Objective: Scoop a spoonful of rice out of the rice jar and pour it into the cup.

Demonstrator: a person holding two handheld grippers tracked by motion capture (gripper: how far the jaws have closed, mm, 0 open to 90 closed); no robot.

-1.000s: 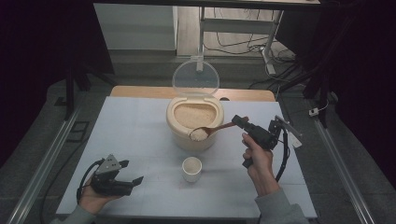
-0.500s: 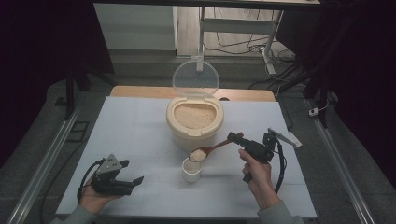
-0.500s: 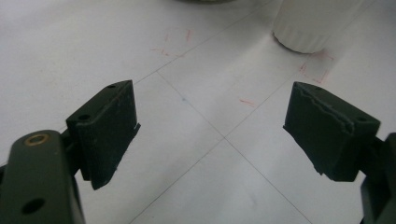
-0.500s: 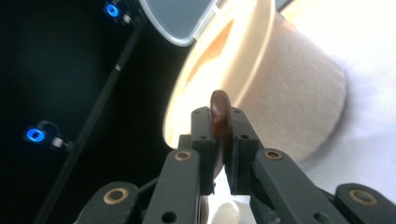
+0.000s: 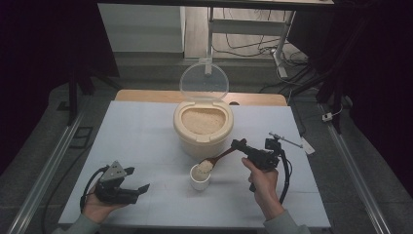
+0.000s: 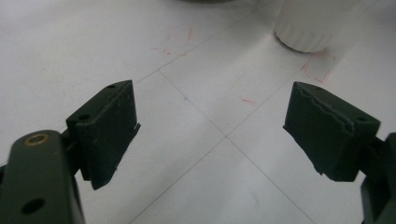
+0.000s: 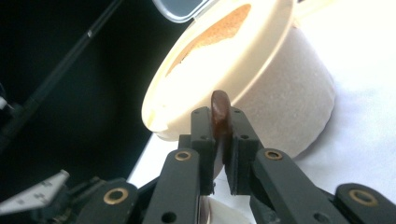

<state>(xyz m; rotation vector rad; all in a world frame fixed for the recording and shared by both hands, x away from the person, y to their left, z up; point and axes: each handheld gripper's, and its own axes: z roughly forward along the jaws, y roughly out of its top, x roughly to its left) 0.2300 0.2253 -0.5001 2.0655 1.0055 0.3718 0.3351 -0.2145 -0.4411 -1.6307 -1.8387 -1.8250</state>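
on the high view, a white table (image 5: 146, 131) is carrying a cream-coloured container (image 5: 203, 127) a little past its centre, toward twelve o'clock. its clear round lid (image 5: 204, 80) is standing open and upright at the twelve o'clock edge, and pale tan grain (image 5: 202, 120) is filling the inside to near the rim. a small white cup (image 5: 200, 176) is sitting just beside the container at six o'clock from it, apart from its wall.

the right gripper (image 5: 239, 145) is hanging at about four o'clock from the container, held by the person's right hand (image 5: 262, 180). its jaws are nearly together, pinching the handle of a brown wooden spoon (image 5: 220, 157). the spoon is running from the jaws toward eight o'clock, and its bowl, heaped with grain, is hovering over the cup's mouth. on the right gripper view, the spoon handle (image 7: 220, 113) is showing edge-on, clamped upright between the two black jaws, with the container (image 7: 261, 79) rising behind it.

the left gripper (image 5: 137, 180) is lying low over the table at about eight o'clock from the cup, well apart from it, cradled in the left hand (image 5: 100, 207). on the left gripper view, its jaws are standing wide apart with nothing between them, bare table showing in the gap, and the ribbed base of the cup (image 6: 310, 23) is sitting at one o'clock.
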